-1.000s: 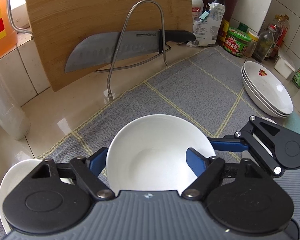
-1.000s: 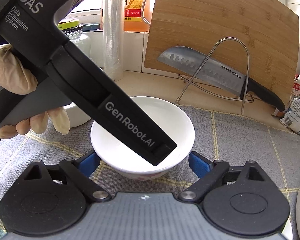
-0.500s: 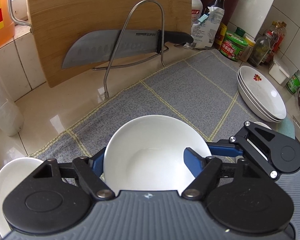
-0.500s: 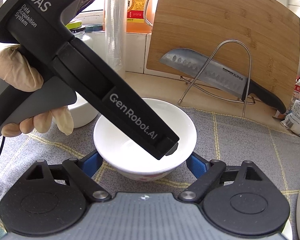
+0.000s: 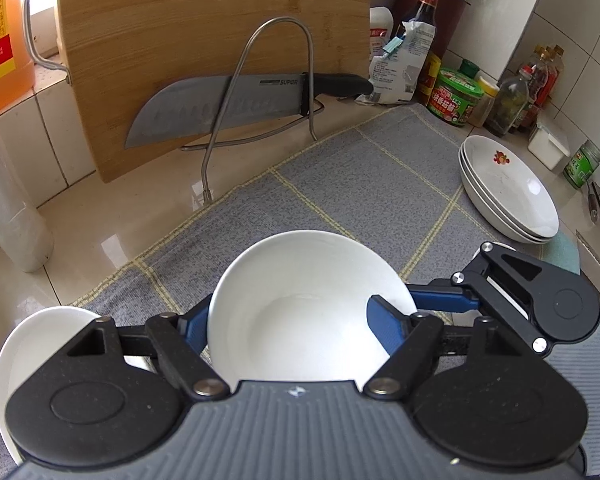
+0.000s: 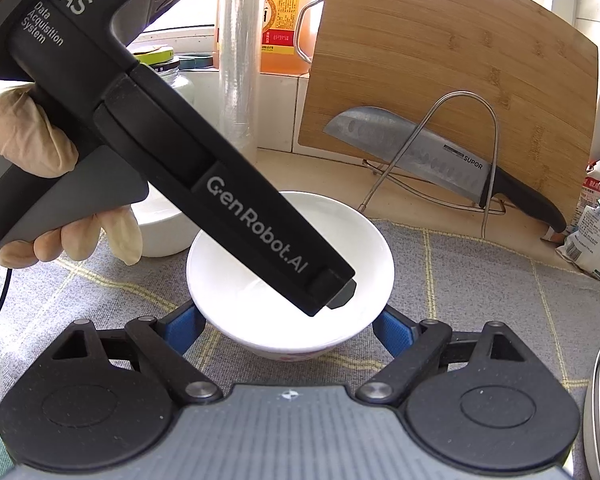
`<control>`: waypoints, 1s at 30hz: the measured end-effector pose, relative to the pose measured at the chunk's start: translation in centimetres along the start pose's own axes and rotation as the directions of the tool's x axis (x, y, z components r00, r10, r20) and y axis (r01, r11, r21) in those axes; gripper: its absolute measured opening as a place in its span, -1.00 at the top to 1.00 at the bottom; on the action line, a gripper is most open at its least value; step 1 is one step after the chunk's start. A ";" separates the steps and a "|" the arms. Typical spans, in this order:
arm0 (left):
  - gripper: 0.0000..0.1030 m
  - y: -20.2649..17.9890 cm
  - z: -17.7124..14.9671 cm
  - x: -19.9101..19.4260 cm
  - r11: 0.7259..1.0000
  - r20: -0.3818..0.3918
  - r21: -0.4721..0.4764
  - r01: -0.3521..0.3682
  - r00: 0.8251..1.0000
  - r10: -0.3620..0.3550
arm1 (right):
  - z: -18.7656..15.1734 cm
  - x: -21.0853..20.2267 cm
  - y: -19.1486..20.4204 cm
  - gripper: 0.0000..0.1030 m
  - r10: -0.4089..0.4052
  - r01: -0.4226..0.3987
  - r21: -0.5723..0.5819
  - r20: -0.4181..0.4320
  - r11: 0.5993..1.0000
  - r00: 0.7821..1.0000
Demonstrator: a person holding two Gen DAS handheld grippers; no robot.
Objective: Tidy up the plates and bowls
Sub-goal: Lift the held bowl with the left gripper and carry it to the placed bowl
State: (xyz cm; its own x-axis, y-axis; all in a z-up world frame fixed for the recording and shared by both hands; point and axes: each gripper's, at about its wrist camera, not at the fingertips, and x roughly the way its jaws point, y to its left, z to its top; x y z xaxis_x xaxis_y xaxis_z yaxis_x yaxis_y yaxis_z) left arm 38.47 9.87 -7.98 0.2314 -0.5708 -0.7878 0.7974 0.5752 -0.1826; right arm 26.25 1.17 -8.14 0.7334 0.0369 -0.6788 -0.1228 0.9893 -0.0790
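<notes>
A white bowl (image 5: pixel 300 292) (image 6: pixel 260 304) stands on the grey checked cloth (image 5: pixel 340 184). My right gripper (image 6: pixel 290 328) is shut on it, a blue pad against each side of its lower wall. My left gripper (image 5: pixel 290 330) reaches over the same bowl from the left. Its left pad lies behind the bowl's left rim and its right pad shows in front of the right inner wall. Whether those pads press does not show. A second white bowl (image 5: pixel 48 340) (image 6: pixel 156 232) sits to the left. A stack of white plates (image 5: pixel 508 188) lies at the right.
A bamboo cutting board (image 5: pixel 204 40) leans on the back wall behind a wire rack holding a knife (image 5: pixel 228 108). Bottles and jars (image 5: pixel 456 96) crowd the back right corner. A clear film roll (image 6: pixel 240 60) and an orange oil jug (image 6: pixel 284 20) stand at the back left. A gloved hand (image 6: pixel 28 140) holds the left gripper.
Both pairs of jaws have narrowed around the white bowl. The hands and the bowl have hardly shifted.
</notes>
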 end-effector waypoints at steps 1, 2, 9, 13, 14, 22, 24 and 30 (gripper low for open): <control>-0.51 -0.2 0.0 -0.3 1.000 0.004 0.004 0.000 1.000 0.000 | 0.0 -0.3 0.0 -0.80 -0.001 0.001 0.000 0.003 1.000 1.000; -0.51 -0.4 0.0 -0.6 1.000 0.009 0.008 -0.001 1.000 0.001 | -0.1 -0.7 0.1 -0.80 -0.003 0.003 -0.001 0.006 1.000 1.000; -0.51 -2.1 -0.3 -2.3 1.000 0.033 0.023 -0.005 0.999 0.004 | -0.2 -3.1 0.3 -0.80 -0.006 0.006 0.001 0.021 1.000 1.000; -0.51 -3.1 -0.6 -3.0 1.000 0.044 0.029 -0.007 0.999 0.005 | -0.6 -4.3 0.4 -0.80 -0.011 0.011 -0.001 0.030 1.000 1.000; -0.51 -3.3 -0.6 -3.1 1.000 0.046 0.030 -0.007 0.999 0.006 | -0.8 -4.5 0.4 -0.80 -0.012 0.012 -0.001 0.032 1.000 0.999; -0.51 -5.7 -0.6 -3.7 0.999 0.059 0.049 -0.001 0.998 -0.002 | -1.6 -6.7 0.1 -0.80 -0.037 0.036 0.010 0.040 0.999 0.999; -0.51 -6.4 -0.5 -3.7 0.998 0.061 0.058 0.002 0.998 -0.006 | -1.8 -7.2 -0.2 -0.80 -0.049 0.049 0.016 0.043 0.999 0.998; -0.51 -8.8 0.2 -3.4 0.995 0.071 0.098 0.032 0.997 -0.039 | -2.9 -8.7 -1.7 -0.80 -0.087 0.085 0.050 0.044 0.995 0.995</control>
State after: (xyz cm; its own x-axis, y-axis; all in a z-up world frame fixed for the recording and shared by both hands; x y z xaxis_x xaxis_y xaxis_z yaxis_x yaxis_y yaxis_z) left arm 30.80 6.57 -3.58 0.2392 -0.6330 -0.7363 0.8552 0.4965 -0.1490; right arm 18.12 -1.20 -4.17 0.7699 -0.0435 -0.6367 -0.0262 0.9947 -0.0997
